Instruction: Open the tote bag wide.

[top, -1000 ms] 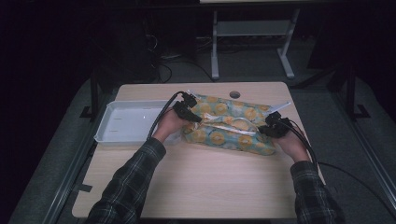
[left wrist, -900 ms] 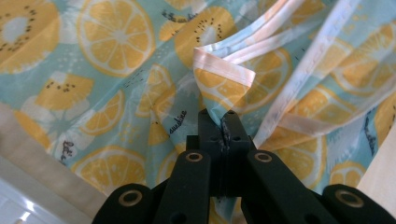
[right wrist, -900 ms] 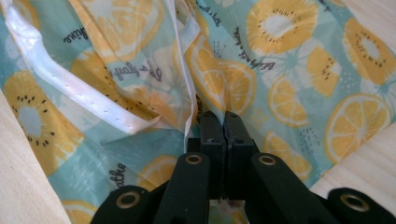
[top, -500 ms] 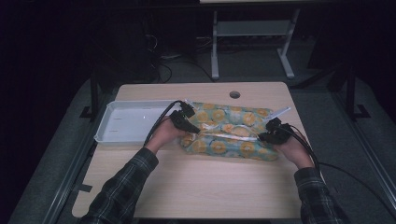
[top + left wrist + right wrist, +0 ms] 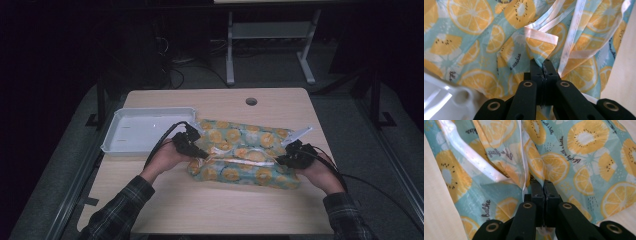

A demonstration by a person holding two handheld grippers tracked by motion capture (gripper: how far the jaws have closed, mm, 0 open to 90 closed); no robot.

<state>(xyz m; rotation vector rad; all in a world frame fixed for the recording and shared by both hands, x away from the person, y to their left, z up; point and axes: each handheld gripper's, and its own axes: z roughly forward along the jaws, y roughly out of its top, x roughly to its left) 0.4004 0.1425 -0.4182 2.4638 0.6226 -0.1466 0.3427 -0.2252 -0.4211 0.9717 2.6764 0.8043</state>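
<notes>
A person sat at a wooden tabletop (image 5: 210, 200) holding a black gripper in each hand. Between the two grippers lay a folded cloth (image 5: 242, 157), pale teal and printed with orange and kiwi slices, stretched lengthwise across the middle of the tabletop.

The left gripper (image 5: 196, 150) met the cloth's left end. In the left gripper view its jaws were pressed together on a fold of the cloth (image 5: 499, 50), and a hemmed white-edged corner (image 5: 541, 41) stood up just beyond the jaw tips. More printed folds and white hem strips spread past and to the right of that corner.

The right gripper (image 5: 286, 159) met the cloth's right end. In the right gripper view its jaws were likewise clamped on the cloth (image 5: 579, 165), with a thin white hem running down to the left jaw. A wider white strip (image 5: 471, 157) crossed the folds to the left of the jaws.

A shallow white tray (image 5: 115, 145) sat just beyond the left gripper, its near rim close to the cloth's left end; its corner (image 5: 449, 92) showed low and left of the left jaws. A round cable hole (image 5: 251, 101) lay in the tabletop beyond the cloth. A black cable (image 5: 162, 142) trailed from the left gripper across the tray's rim. Plaid sleeves (image 5: 120, 210) covered both forearms.
</notes>
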